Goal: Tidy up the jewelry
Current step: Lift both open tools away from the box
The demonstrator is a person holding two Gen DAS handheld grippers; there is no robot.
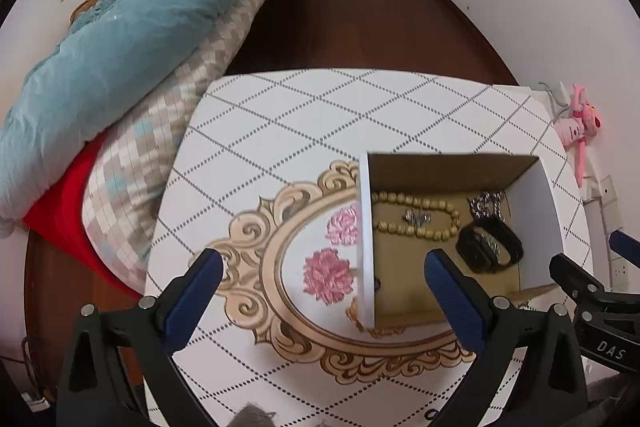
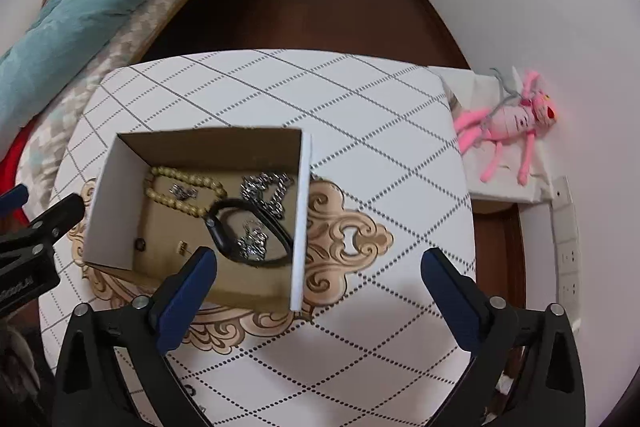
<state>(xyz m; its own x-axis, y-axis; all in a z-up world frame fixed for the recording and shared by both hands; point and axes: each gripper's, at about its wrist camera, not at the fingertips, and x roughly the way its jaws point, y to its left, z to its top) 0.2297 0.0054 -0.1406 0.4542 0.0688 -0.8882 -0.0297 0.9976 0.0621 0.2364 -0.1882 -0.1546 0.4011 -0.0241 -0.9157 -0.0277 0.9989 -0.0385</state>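
An open cardboard box [image 1: 366, 227] [image 2: 112, 203] with white outer walls stands on the patterned table [image 1: 300, 115] [image 2: 360, 107]. Inside lie a beige bead bracelet [image 1: 424, 203] [image 2: 188, 179], a silver chain [image 1: 486, 205] [image 2: 266, 187], a black band [image 1: 488, 251] [image 2: 218, 227] and small silver pieces [image 1: 416, 217] [image 2: 252, 243]. My left gripper [image 1: 323, 259] is open above the box's left wall, holding nothing. My right gripper [image 2: 320, 255] is open above the box's right wall, also holding nothing. Each gripper shows at the edge of the other's view [image 1: 568, 267] [image 2: 60, 215].
A bed with a blue quilt [image 1: 100, 47] [image 2: 80, 7] runs along the table's left side. A pink plush toy [image 1: 580, 123] [image 2: 516, 119] lies on a white ledge at the right wall, near wall sockets [image 2: 568, 259]. Dark wooden floor lies beyond the table.
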